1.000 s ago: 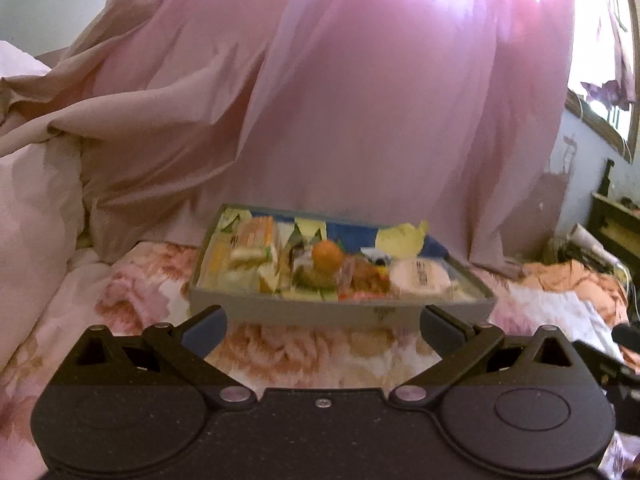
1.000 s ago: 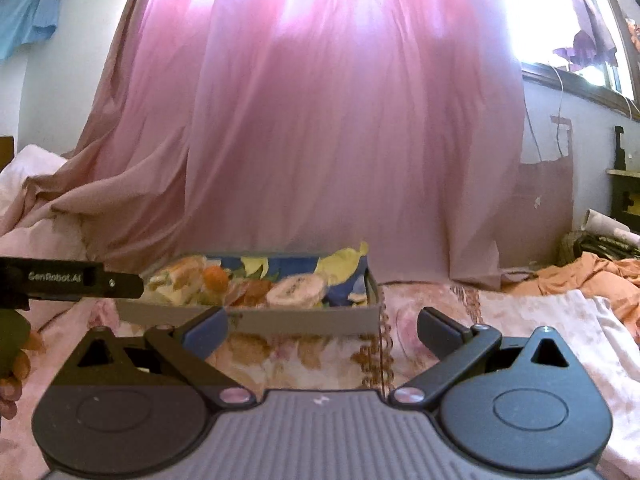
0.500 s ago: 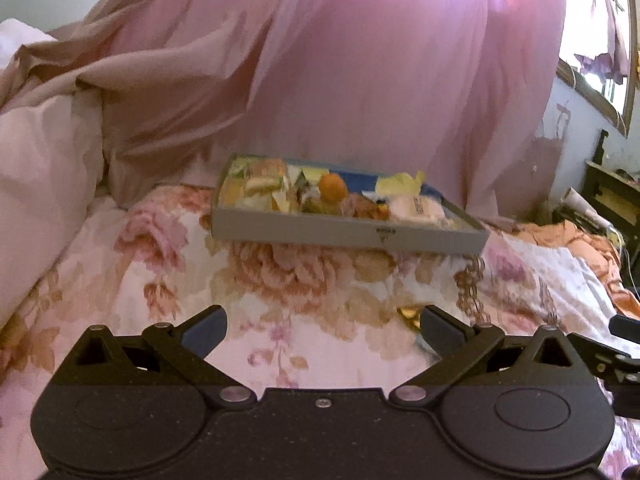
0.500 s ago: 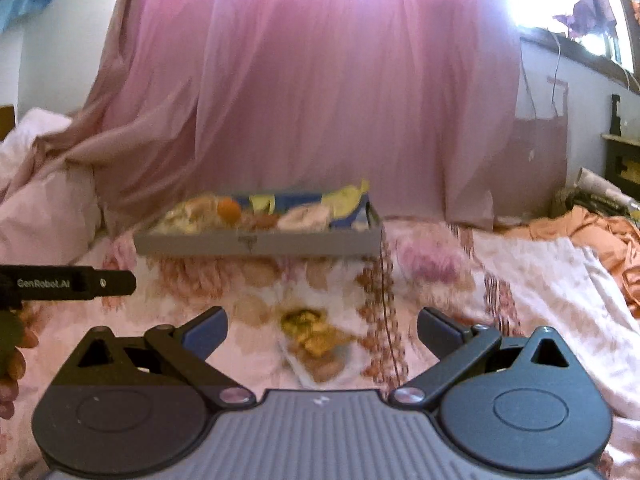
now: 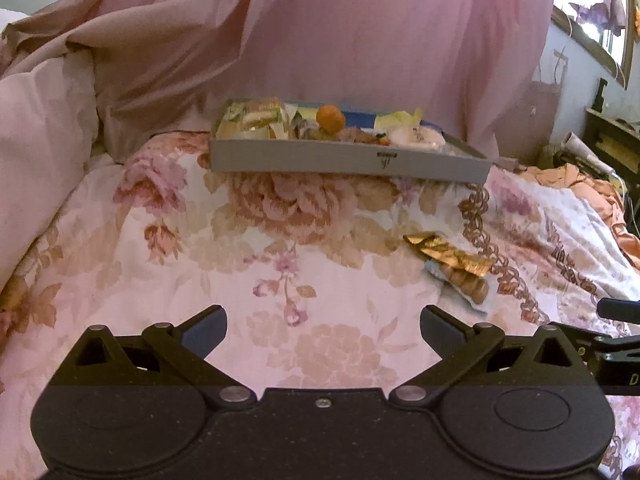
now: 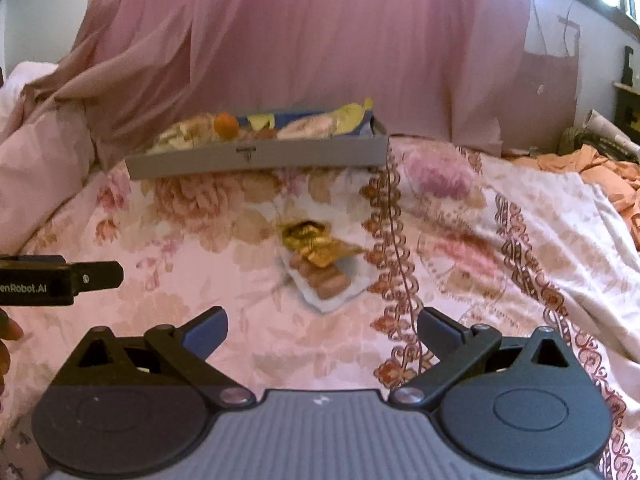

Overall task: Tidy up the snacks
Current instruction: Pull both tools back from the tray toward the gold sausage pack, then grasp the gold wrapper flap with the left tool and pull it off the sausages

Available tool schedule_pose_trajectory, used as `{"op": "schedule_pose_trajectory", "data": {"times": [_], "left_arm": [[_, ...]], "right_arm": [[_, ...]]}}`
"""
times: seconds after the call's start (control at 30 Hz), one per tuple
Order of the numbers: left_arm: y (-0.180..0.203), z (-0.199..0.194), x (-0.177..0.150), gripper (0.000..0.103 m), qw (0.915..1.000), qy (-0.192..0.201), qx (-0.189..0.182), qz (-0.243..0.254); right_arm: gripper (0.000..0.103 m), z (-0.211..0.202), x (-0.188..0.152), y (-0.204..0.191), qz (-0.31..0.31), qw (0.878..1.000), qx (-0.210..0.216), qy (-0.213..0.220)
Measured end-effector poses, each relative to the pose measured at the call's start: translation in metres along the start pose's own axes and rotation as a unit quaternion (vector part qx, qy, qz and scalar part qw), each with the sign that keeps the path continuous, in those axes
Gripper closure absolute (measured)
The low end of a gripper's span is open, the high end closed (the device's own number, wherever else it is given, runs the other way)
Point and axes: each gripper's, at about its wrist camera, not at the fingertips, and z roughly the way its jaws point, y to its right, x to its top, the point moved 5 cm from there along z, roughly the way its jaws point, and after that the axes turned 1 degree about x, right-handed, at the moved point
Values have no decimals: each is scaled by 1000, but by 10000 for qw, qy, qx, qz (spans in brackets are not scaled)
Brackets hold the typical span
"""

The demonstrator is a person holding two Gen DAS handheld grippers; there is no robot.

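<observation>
Left wrist view: left gripper (image 5: 323, 330), jaws spread and empty; gold-foil snack packet with brown biscuits (image 5: 454, 266) lies on the floral bedsheet (image 5: 160, 240) at 1 o'clock, apart from the fingers; shallow grey snack-filled tray (image 5: 348, 160) at 12 o'clock. Right wrist view: right gripper (image 6: 322, 330), jaws spread and empty; same packet (image 6: 320, 258) at 12 o'clock, tray (image 6: 256, 158) beyond at 11 o'clock.

Both units are held level and side by side, the left tool (image 5: 323, 326) and the right tool (image 6: 322, 326) each with jaws spread wide and nothing between the fingers, a fingertip (image 6: 9, 330) visible beneath the left unit.
</observation>
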Motion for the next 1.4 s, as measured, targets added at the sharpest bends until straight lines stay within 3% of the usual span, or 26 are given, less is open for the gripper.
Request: {"op": "schedule_pose_trajectory", "data": {"times": [0.47, 0.97, 1.23, 1.4], "left_arm": [[4, 22, -2, 1, 9994, -330, -57, 47], [26, 63, 35, 1, 9985, -277, -279, 376], [51, 96, 59, 1, 9955, -397, -694, 512], [73, 120, 71, 1, 9843, -534, -1502, 752]], "right_arm": [[0, 17, -5, 1, 75, 9994, 50, -328], [0, 47, 8, 9, -160, 9992, 127, -346], [0, 70, 14, 22, -357, 9987, 138, -349], [0, 85, 17, 23, -644, 9967, 377, -310]]}}
